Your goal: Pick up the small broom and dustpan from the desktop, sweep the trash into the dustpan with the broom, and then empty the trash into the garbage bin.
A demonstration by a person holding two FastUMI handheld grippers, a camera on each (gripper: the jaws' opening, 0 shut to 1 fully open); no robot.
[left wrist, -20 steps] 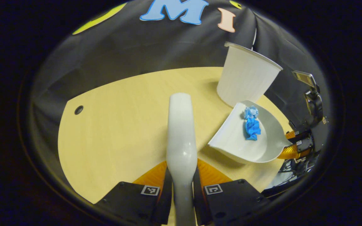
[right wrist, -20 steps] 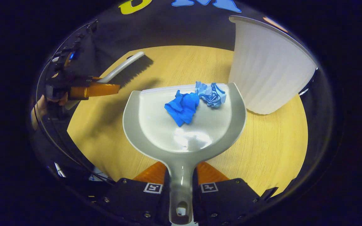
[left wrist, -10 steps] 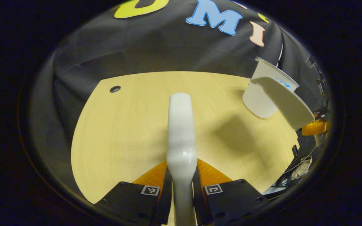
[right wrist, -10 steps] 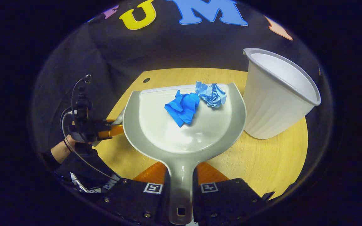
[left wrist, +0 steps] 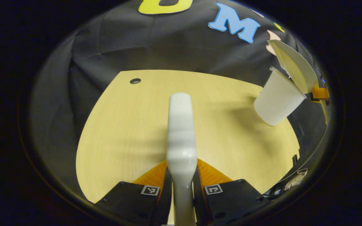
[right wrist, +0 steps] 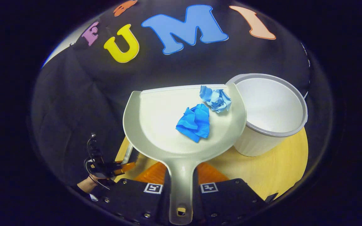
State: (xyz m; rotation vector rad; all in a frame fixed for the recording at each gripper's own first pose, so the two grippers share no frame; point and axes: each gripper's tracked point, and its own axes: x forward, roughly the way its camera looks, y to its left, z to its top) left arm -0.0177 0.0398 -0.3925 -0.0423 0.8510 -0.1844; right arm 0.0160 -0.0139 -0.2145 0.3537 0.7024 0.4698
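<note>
Gripper (right wrist: 181, 188) on the right is clamping the grey dustpan (right wrist: 168, 125) by its handle, holding it raised just beside the white garbage bin (right wrist: 272, 110), with two crumpled blue paper wads (right wrist: 204, 114) lying in the pan. Tipping the front lip over the bin's open mouth, slowly, should be keeping the light wads from bouncing out. Left gripper (left wrist: 181, 185) is clamping the white broom (left wrist: 181, 131) above the wooden surface (left wrist: 231, 141).

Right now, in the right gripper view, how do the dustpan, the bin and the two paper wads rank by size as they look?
1. dustpan, though it is nearest the camera
2. bin
3. dark blue wad
4. light blue wad, nearly the same
</note>
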